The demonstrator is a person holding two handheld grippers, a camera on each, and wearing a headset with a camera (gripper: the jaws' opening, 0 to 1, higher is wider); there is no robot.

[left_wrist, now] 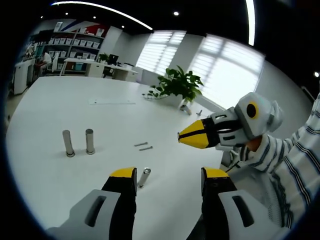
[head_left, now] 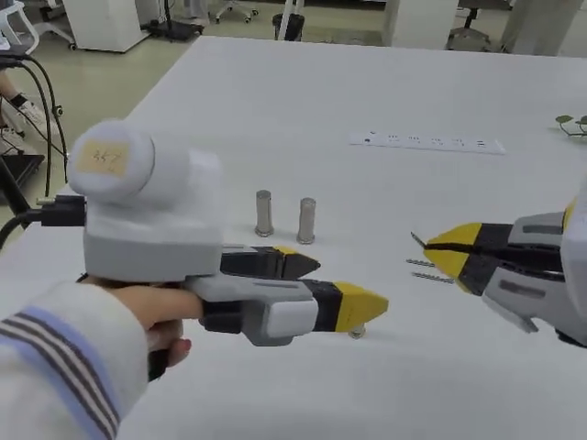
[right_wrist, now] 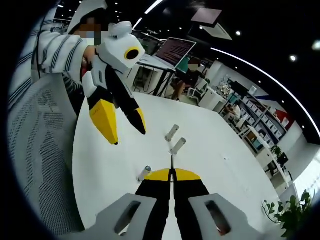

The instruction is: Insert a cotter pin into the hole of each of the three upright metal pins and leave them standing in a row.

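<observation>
left gripper (left_wrist: 169, 176) hangs wide open and empty above the white table (head_left: 275, 110), with a fallen metal pin (left_wrist: 144, 177) lying just beside one jaw. beyond it the left upright pin (head_left: 264, 213) and right upright pin (head_left: 306, 220) stand close together. right gripper (right_wrist: 171, 174) is clamped on a thin cotter pin (right_wrist: 171, 161). spare cotter pins (head_left: 420, 263) lie near its tip.

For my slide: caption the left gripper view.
Open left tongs flank a lying metal pin; two upright pins stand beyond.
</observation>
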